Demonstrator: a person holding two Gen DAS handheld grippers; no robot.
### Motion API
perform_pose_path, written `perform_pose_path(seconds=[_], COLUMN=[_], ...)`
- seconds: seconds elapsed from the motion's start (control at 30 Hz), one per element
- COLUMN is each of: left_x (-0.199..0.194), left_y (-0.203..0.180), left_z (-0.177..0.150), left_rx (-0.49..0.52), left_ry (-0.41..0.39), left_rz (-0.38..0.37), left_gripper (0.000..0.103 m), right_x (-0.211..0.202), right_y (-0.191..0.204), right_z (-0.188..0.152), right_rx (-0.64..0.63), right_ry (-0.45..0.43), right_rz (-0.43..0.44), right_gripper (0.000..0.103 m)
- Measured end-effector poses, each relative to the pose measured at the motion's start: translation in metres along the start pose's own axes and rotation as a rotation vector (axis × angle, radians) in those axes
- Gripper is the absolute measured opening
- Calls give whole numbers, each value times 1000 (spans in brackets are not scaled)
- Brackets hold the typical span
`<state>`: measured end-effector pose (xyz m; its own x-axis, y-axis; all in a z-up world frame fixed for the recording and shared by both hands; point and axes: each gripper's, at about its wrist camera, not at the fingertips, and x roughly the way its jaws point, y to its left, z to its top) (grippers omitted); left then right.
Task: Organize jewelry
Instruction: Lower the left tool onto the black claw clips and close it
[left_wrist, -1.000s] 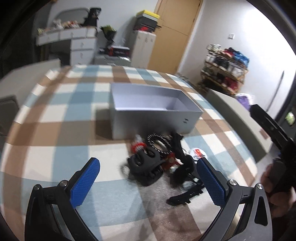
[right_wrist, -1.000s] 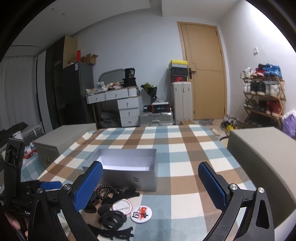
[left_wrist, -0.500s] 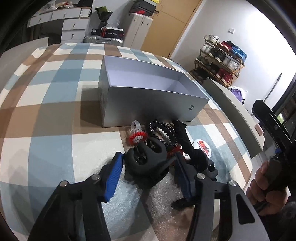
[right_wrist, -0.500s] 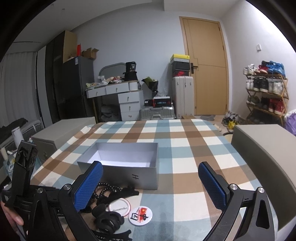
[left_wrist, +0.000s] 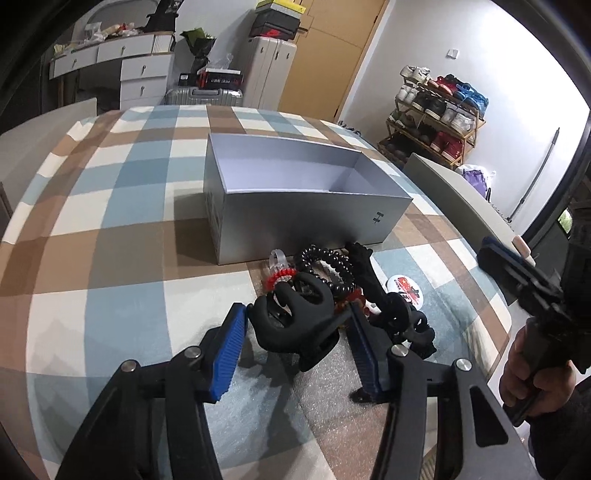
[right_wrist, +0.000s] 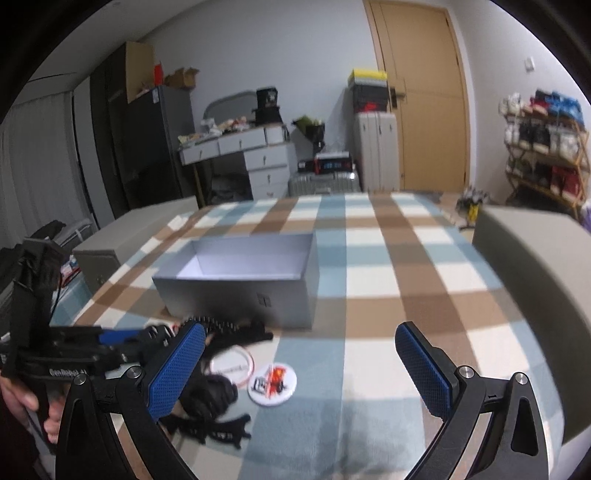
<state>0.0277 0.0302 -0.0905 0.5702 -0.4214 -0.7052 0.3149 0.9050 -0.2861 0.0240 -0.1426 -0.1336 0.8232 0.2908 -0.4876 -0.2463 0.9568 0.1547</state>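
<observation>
Left claw (left_wrist: 297, 345) is clamping a black hair claw clip (left_wrist: 295, 317): both blue pads (left_wrist: 227, 354) are pressing against the clip's sides. The clip is sitting low over the checked cloth of the desk (left_wrist: 110, 258), at the near edge of a heap of accessories; whether it is resting on the cloth or raised just off it cannot be told.

The heap is lying just in front of the long wall of an open grey box (left_wrist: 306, 214). In it, a black beaded bracelet (left_wrist: 328, 266) is lying directly behind the clip, and a red and white beaded ring (left_wrist: 279, 275) is lying at the clip's far left corner, with a small clear piece just behind it. A second black clip (left_wrist: 373, 280) is stretching from the box wall toward the right pad. A round badge with red print (left_wrist: 406, 291) is lying flat to the right of the heap. The box interior is showing only its white floor.

Right claw (right_wrist: 301, 373) is standing wide apart, gripping nothing, hovering over the cloth to the right of the heap. In the right wrist view the badge (right_wrist: 272, 378) is lying between its pads, nearer the left one, beside a flat white disc with a red rim (right_wrist: 232, 363). The right hand (left_wrist: 532, 373) is gripping the handle of its tool.
</observation>
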Motion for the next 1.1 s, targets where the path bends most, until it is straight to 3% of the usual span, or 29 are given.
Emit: perform_pose_path(seconds=[0.37, 0.53, 0.87, 0.97, 1.03, 1.1], left_x=[-17, -27, -39, -40, -40, -40], left_y=[8, 7, 11, 12, 11, 12], left_z=[2, -1, -5, -5, -5, -6], left_rx=[-13, -2, -25, -25, -23, -27], left_ry=[-41, -62, -88, -91, -91, -91], left_rz=[0, 14, 8, 8, 10, 9], left_gripper=[49, 49, 49, 49, 49, 49], right_x=[5, 14, 31, 36, 39, 41], right_y=[33, 44, 62, 69, 72, 72], right_z=[-15, -20, -26, -30, -32, -34], right_rx=[-41, -44, -101, -134, -155, -167], right_ry=[66, 102, 149, 165, 170, 171], right_rz=[123, 166, 171, 160, 130, 95], right_gripper=[101, 93, 89, 83, 64, 55])
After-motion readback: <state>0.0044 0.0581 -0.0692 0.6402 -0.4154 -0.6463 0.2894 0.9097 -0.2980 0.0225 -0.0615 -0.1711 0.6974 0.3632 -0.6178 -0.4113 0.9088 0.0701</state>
